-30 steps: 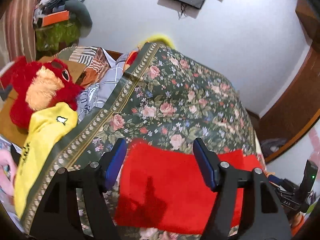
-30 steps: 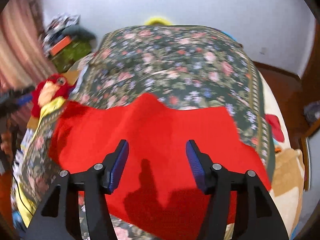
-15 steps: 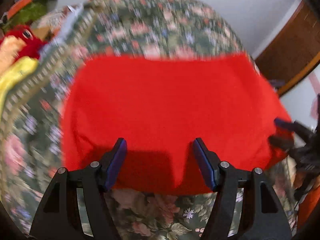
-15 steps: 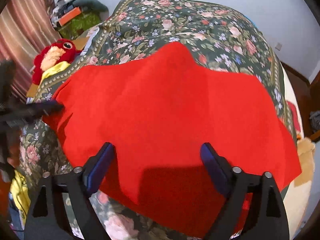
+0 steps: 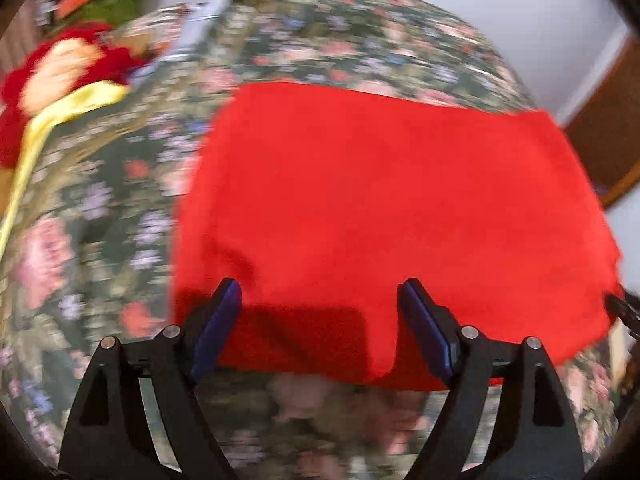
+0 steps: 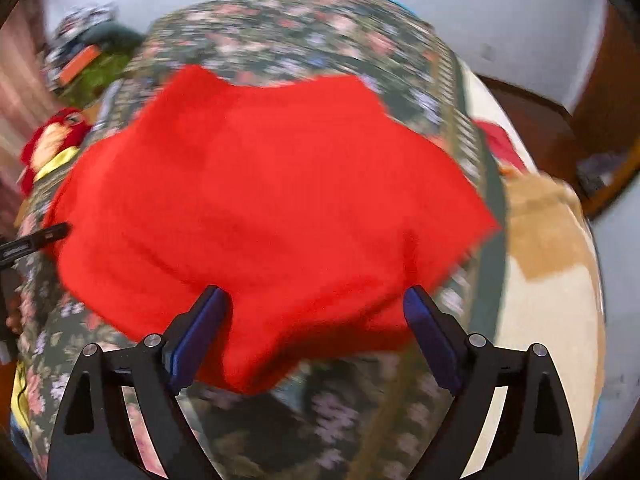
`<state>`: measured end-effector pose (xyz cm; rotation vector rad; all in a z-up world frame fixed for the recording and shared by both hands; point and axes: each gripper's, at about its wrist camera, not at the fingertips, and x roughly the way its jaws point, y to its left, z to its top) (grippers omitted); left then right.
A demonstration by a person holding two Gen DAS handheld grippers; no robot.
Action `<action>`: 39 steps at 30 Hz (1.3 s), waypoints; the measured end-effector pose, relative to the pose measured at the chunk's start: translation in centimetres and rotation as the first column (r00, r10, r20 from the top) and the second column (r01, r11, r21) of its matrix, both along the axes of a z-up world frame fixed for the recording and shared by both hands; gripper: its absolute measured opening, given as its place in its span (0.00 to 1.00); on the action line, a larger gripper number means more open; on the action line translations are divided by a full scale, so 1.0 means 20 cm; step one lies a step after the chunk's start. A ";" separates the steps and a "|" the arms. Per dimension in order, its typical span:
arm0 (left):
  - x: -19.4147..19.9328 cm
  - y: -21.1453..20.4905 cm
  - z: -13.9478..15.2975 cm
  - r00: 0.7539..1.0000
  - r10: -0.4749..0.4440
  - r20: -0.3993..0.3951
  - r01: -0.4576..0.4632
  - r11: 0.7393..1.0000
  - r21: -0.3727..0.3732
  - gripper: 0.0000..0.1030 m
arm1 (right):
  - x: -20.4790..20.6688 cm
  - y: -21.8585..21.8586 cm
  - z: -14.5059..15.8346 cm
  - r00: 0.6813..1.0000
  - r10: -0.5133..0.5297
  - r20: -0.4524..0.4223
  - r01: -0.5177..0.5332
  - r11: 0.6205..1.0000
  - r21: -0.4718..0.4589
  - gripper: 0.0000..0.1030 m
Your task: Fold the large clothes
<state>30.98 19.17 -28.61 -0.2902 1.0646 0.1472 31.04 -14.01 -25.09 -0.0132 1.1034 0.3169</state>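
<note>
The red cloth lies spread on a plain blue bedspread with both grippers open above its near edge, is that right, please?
Not quite: the bedspread is dark green and floral, as the right wrist view shows. The red cloth does lie spread on it, with the left gripper and right gripper open above its near edge.

Motion blur smeared the floral bedspread [image 5: 100, 208] in both wrist views, leaving its flowers without clear outline. The red plush toy [image 5: 52, 76] was blurred and cut off at the left wrist frame's left edge, its form indistinct. The red cloth [image 6: 272, 208] hid the bedspread beneath it, its edges soft.
</note>
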 end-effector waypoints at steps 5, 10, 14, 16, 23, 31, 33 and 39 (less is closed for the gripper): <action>-0.08 0.15 0.03 0.994 0.112 -0.006 -0.111 0.990 0.092 0.79 | 0.01 -0.15 -0.05 0.988 -0.102 -0.113 0.119 0.980 0.157 0.87; -0.20 0.34 0.03 0.972 0.233 -0.005 -0.231 0.964 0.129 0.79 | -0.03 -0.09 0.01 0.993 -0.108 -0.056 0.113 0.989 0.092 0.87; -0.31 0.42 0.08 0.959 0.281 0.034 -0.280 0.960 -0.015 0.79 | -0.03 -0.05 0.06 0.996 -0.093 0.008 0.092 0.995 0.038 0.87; -0.34 0.40 0.11 0.964 0.262 0.043 -0.260 0.964 -0.058 0.79 | -0.01 -0.05 0.09 0.996 -0.084 0.024 0.083 0.995 0.050 0.87; -0.37 0.24 0.16 0.983 0.158 0.093 -0.115 0.925 -0.362 0.79 | 0.02 0.03 0.27 0.986 -0.089 0.138 0.082 0.995 0.053 0.87; -0.25 0.10 -0.05 0.992 0.117 0.037 -0.061 0.736 -0.674 0.79 | 0.00 0.22 0.27 0.987 0.025 0.156 -0.036 0.997 0.069 0.87; -0.24 0.09 -0.10 0.991 0.129 0.025 -0.070 0.681 -0.729 0.79 | -0.01 0.25 0.24 0.990 0.042 0.134 -0.052 0.996 0.073 0.87; -0.19 0.15 -0.20 0.978 0.206 0.002 -0.134 0.643 -0.754 0.69 | -0.02 0.29 0.19 0.993 0.064 0.097 -0.071 0.995 0.064 0.87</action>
